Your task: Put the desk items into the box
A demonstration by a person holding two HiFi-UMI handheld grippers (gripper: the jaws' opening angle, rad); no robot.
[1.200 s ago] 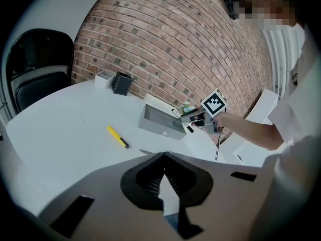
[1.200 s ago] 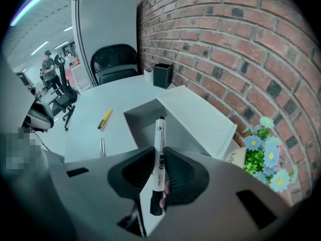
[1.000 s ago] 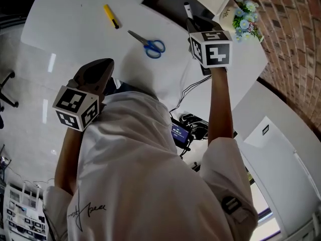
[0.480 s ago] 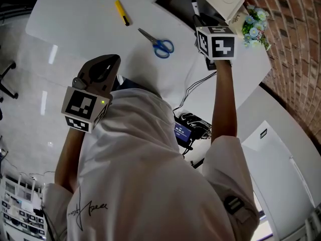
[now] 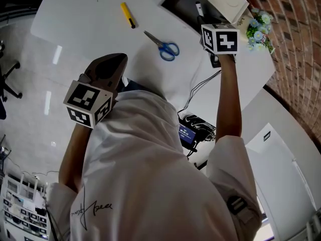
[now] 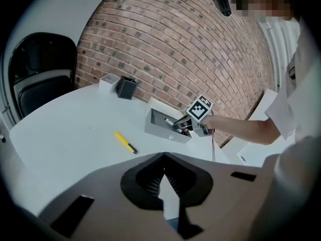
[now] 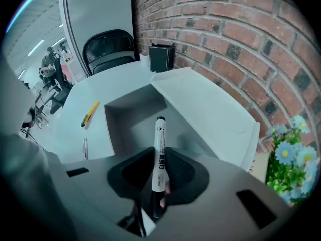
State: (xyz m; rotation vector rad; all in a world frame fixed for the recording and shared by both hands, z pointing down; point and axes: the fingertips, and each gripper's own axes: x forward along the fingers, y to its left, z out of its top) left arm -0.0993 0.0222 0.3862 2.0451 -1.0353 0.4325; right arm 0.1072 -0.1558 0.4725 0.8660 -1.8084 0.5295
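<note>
Head view, table (image 5: 85, 31): white and round-edged, with the desk things on its far side.
Head view, box (image 5: 176, 4): sits open at the far edge of the table, next to the brick wall (image 5: 296, 44).
Head view, right claw (image 5: 206, 23): is up over the open box, pointing steeply down.
Head view, marker (image 5: 199, 7): sticks out from the right claw, with its tip over the inside of the box.
Head view, scissors (image 5: 163, 45): lie flat on the table, near the box, with blue handles.
Head view, yellow cutter (image 5: 127, 15): lies farther along the far edge, well apart from both claws.
Head view, left claw (image 5: 119, 60): is held near the person's chest at the near edge, far from the box.
Head view, flowers (image 5: 261, 26): stand at the table corner just beside the box.
Left gripper view, left claw (image 6: 164, 157): the two jaws are together and nothing is between them.
Left gripper view, things: the yellow cutter lies on the table well ahead of the claw, and the box is past it with the right claw over it.
Right gripper view, right claw (image 7: 159, 157): the jaws are clamped on the marker.
Right gripper view, marker: it stands straight up between the jaws, and its black tip is over the open box.
Right gripper view, lid (image 7: 210, 109): lies folded back toward the brick wall.
Right gripper view, black cup (image 7: 162, 57): stands at the table's far edge behind the box.
</note>
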